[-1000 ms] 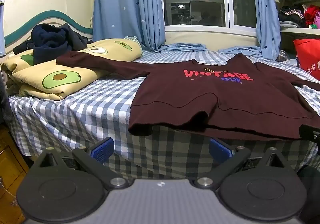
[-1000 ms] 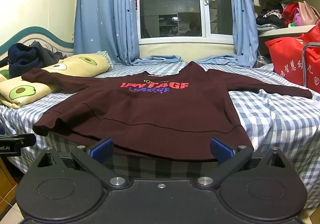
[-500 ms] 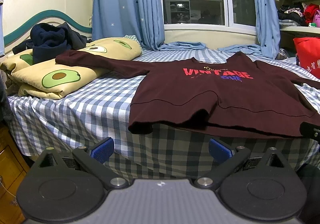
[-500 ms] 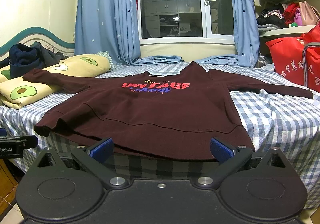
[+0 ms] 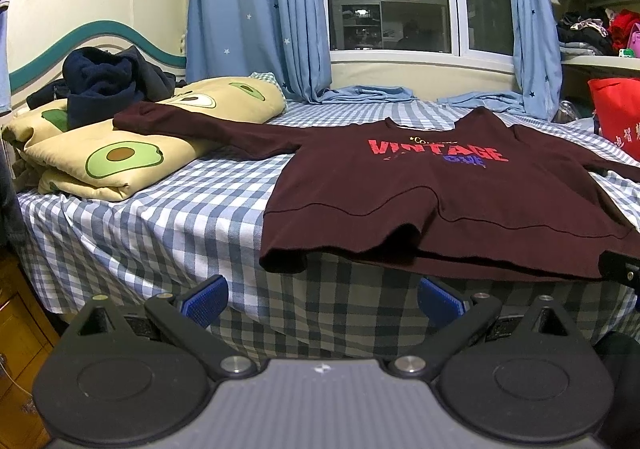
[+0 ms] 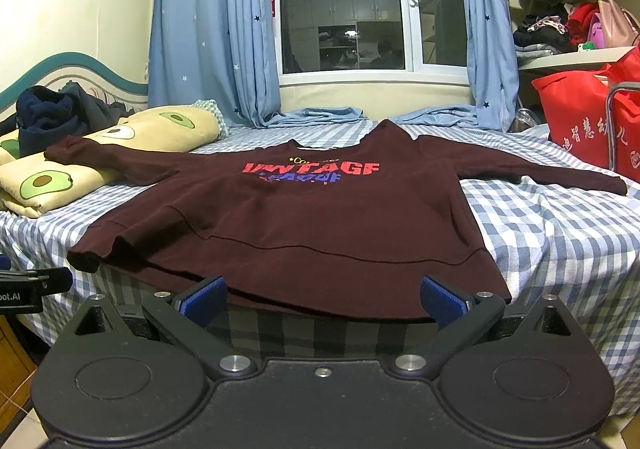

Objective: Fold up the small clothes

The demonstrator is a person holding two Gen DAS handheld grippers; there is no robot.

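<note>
A dark maroon sweatshirt (image 5: 420,185) (image 6: 312,209) with red "VINTAGE" lettering lies flat, face up, on the checked bed (image 5: 180,217) (image 6: 560,225). Both sleeves are spread out; the left sleeve rests on the avocado pillow. Its hem hangs slightly over the near bed edge. My left gripper (image 5: 322,299) is open, low in front of the bed edge, below the hem's left corner. My right gripper (image 6: 324,299) is open too, just below the middle of the hem. Neither touches the cloth.
Folded avocado-print bedding (image 5: 120,157) (image 6: 80,169) with a dark navy garment (image 5: 104,85) on top lies at the bed's left. A red bag (image 6: 580,117) and a metal frame stand to the right. Blue curtains and a window are behind.
Both views have dipped and crept slightly towards the bed edge. The sweatshirt has not moved and both grippers stay open.
</note>
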